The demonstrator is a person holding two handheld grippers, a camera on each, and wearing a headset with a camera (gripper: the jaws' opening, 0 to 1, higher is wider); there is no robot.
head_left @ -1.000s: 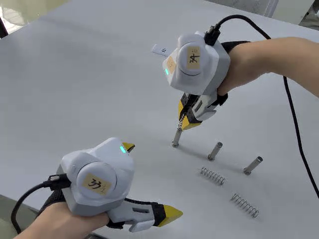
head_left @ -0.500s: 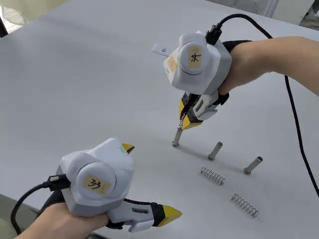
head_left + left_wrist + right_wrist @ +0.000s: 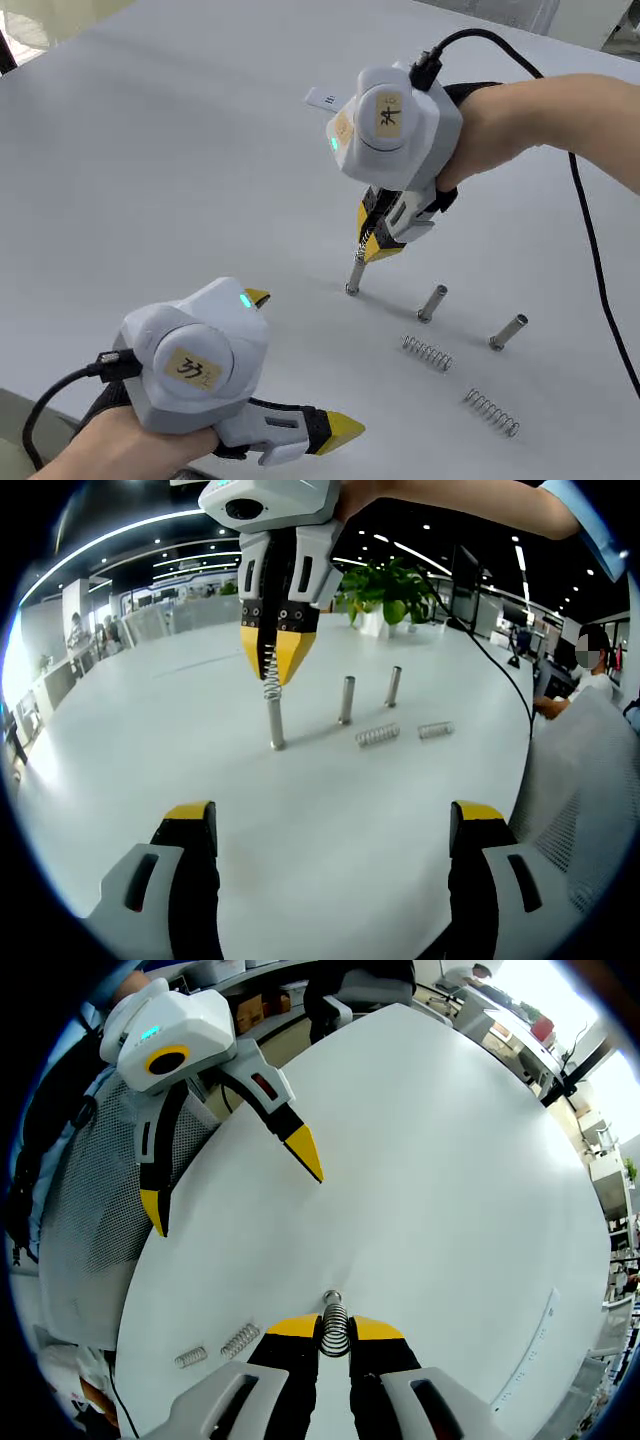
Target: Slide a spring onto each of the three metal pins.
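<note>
Three short metal pins stand on the white table: the left pin (image 3: 354,276), the middle pin (image 3: 431,302) and the right pin (image 3: 507,332). My right gripper (image 3: 371,248) is shut on a spring (image 3: 270,676) held upright, and the spring's lower end meets the top of the left pin (image 3: 275,720). From the right gripper view, the spring (image 3: 335,1332) sits between the yellow tips just over the pin top (image 3: 331,1298). Two more springs (image 3: 427,353) (image 3: 491,412) lie flat near the other pins. My left gripper (image 3: 300,362) hangs open at the near left, holding nothing.
A small white strip (image 3: 322,100) lies on the table behind the right gripper. A black cable (image 3: 590,250) trails along the right side. The table edge (image 3: 40,395) runs close to the left hand. A potted plant (image 3: 390,585) stands at the far edge.
</note>
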